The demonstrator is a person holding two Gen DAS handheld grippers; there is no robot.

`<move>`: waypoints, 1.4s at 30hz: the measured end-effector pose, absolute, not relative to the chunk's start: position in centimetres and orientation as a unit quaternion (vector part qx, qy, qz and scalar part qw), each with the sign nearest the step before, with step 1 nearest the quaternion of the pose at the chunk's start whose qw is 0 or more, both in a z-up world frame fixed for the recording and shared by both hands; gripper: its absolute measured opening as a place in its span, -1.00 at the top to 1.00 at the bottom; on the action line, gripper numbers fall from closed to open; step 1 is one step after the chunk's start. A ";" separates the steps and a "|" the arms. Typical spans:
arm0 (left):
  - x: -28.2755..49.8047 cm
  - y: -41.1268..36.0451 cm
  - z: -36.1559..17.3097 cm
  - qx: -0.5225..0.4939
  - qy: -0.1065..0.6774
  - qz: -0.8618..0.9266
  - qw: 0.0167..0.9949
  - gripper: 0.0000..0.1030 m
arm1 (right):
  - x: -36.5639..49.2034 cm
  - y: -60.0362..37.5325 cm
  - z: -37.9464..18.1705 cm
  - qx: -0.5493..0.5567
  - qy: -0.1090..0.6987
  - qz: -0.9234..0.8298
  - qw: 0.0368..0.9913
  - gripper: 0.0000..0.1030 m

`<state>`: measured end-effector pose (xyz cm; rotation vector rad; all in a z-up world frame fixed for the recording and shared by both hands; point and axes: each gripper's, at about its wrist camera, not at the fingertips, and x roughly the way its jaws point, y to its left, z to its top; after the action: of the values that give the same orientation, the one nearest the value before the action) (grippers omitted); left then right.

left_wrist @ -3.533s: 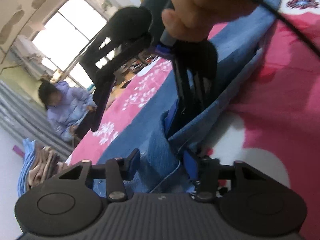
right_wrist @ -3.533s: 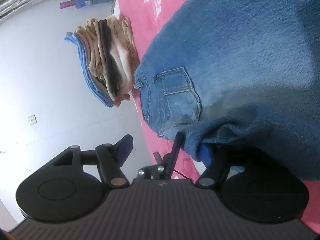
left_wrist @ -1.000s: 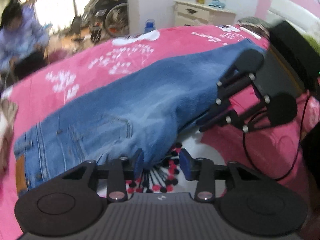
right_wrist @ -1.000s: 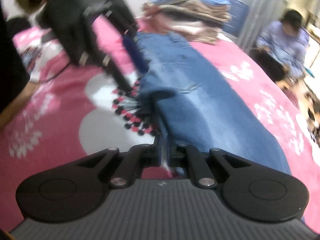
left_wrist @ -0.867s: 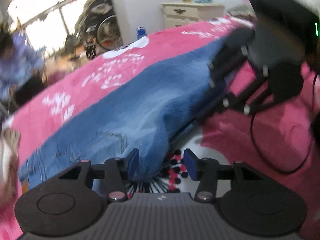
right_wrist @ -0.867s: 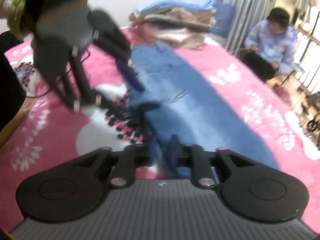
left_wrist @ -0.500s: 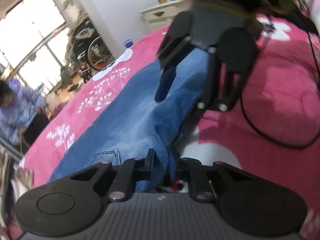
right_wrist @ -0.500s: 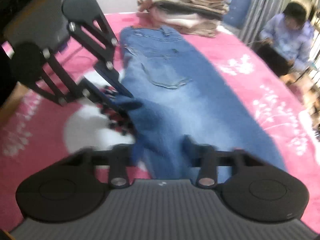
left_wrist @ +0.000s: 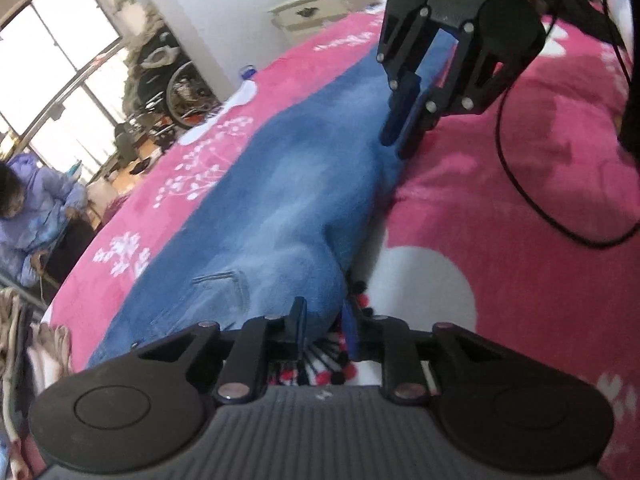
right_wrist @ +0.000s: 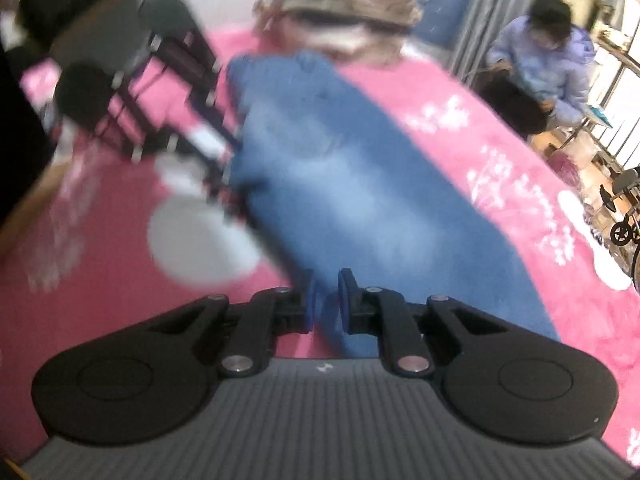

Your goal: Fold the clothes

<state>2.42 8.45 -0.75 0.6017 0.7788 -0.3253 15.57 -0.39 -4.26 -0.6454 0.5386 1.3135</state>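
Your left gripper (left_wrist: 322, 330) has its jaws drawn narrow around the near folded edge of the jeans (left_wrist: 280, 200), denim between the pads. Your right gripper (right_wrist: 326, 300) likewise pinches the jeans' edge further along, jaws nearly closed on fabric; that view is motion-blurred. The jeans lie lengthwise, folded leg on leg, on the pink floral bed blanket (left_wrist: 520, 220). A stack of folded clothes (right_wrist: 344, 8) sits at the bed's far end, beyond the waistband.
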 end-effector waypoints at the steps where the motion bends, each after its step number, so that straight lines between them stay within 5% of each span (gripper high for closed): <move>1: 2.6 8.7 -0.3 0.281 0.371 -0.151 0.872 0.58 | 15.8 0.2 -4.2 -0.286 0.243 0.594 0.711 0.78; 7: 4.8 11.0 -0.6 0.259 0.389 -0.090 0.880 0.55 | 17.7 2.9 -7.8 -0.353 0.274 0.570 0.690 0.79; 9: 5.5 12.1 -1.8 0.260 0.401 -0.078 0.875 0.33 | 19.1 1.8 -8.8 -0.372 0.277 0.543 0.700 0.81; 15: 5.6 13.5 -2.2 0.237 0.405 -0.074 0.880 0.25 | 23.5 -3.2 -8.9 -0.376 0.334 0.424 0.753 0.81; 20: 5.6 13.3 -2.2 0.243 0.406 -0.075 0.878 0.24 | 23.0 -4.4 -5.9 -0.262 0.344 0.444 0.785 0.77; 25: 6.0 13.6 -2.2 0.235 0.412 -0.062 0.878 0.00 | 20.3 -1.9 -7.2 -0.221 0.355 0.512 0.750 0.76; 33: 4.8 16.2 0.1 0.129 0.426 -0.038 0.895 -0.08 | 24.9 -15.1 -10.0 -0.176 0.486 0.300 0.802 0.70; 42: 8.0 20.2 2.2 -0.032 0.391 0.007 0.920 -0.10 | 24.1 -11.8 -6.7 -0.053 0.361 0.356 0.860 0.51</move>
<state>8.04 20.18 2.24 -0.0649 0.8026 0.0136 24.08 -11.79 -6.75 -0.1115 0.7585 0.7478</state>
